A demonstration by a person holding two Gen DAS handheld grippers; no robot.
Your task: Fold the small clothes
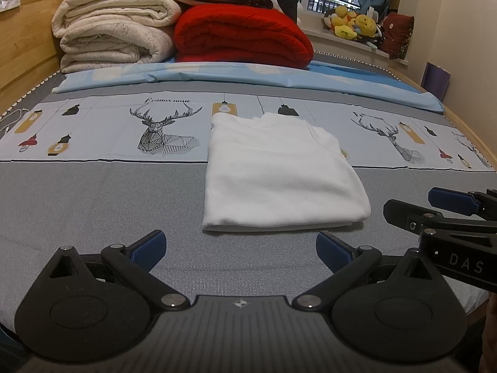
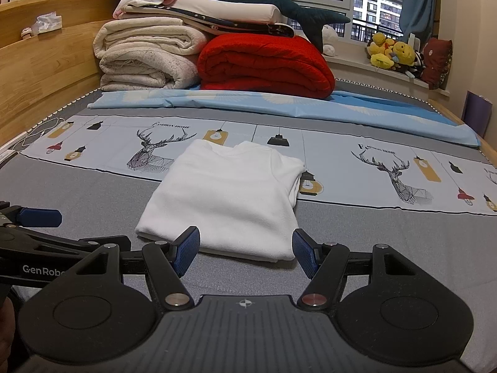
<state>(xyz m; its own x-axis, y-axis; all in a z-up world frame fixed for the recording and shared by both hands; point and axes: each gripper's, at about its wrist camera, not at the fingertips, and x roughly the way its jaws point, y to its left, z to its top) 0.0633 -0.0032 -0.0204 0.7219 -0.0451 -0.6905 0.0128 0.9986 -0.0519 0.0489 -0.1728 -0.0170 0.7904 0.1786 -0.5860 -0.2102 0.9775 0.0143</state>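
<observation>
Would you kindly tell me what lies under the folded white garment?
The white garment lies on the grey bedcover, its far end over the deer-print band. Whatever is directly beneath stays hidden.

The red quilt (image 1: 242, 35) is hiding the lower end of the cream blankets (image 1: 115, 31), and the stack's top is running off the upper edge of the left wrist view. The folded white garment (image 2: 223, 199) is covering part of the printed sheet (image 2: 388, 168), whose small lettering is staying too fine to read, while its own underside layers are lying out of sight. The right gripper (image 1: 441, 208) is showing only partly at the left view's right edge.
</observation>
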